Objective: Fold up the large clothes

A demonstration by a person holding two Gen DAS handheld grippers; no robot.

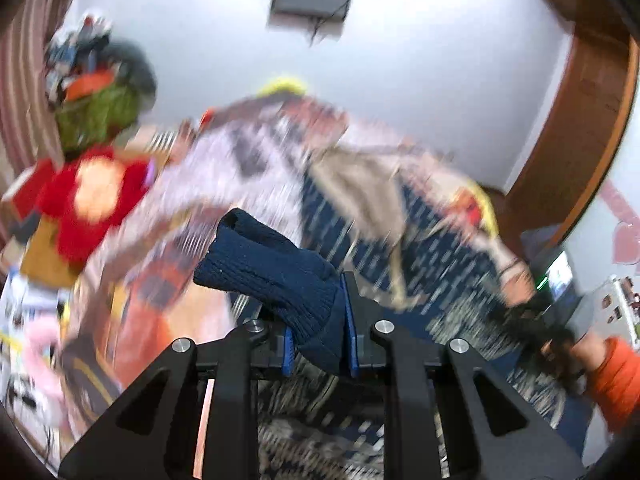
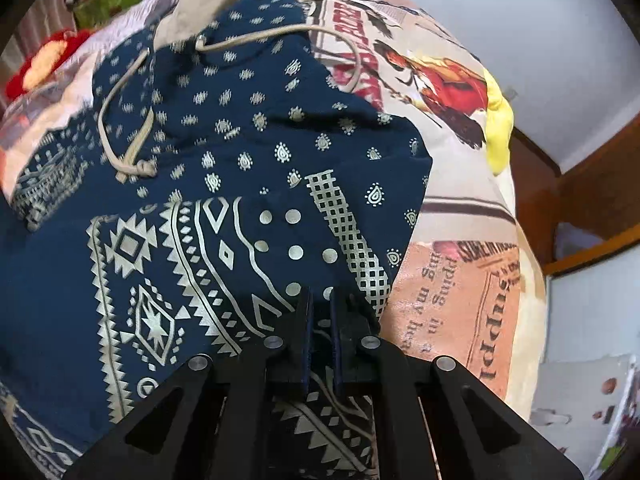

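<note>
The left tool clamps a navy knitted cloth, raised and angled down. The right tool, jaws together, points steeply down onto the navy patterned garment on the bed. Only the left view shows an orange sleeve.

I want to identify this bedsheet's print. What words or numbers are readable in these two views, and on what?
"pping in" and "ng my he": partial lines on the sheet's orange panel, seen rotated.
Large letters along that panel's edge: roughly "suppl", uncertain.
Panel heading: too distorted.
Red lettering higher on the sheet: partly hidden, unreadable.
Left wrist view: blurred, nothing readable.
</note>
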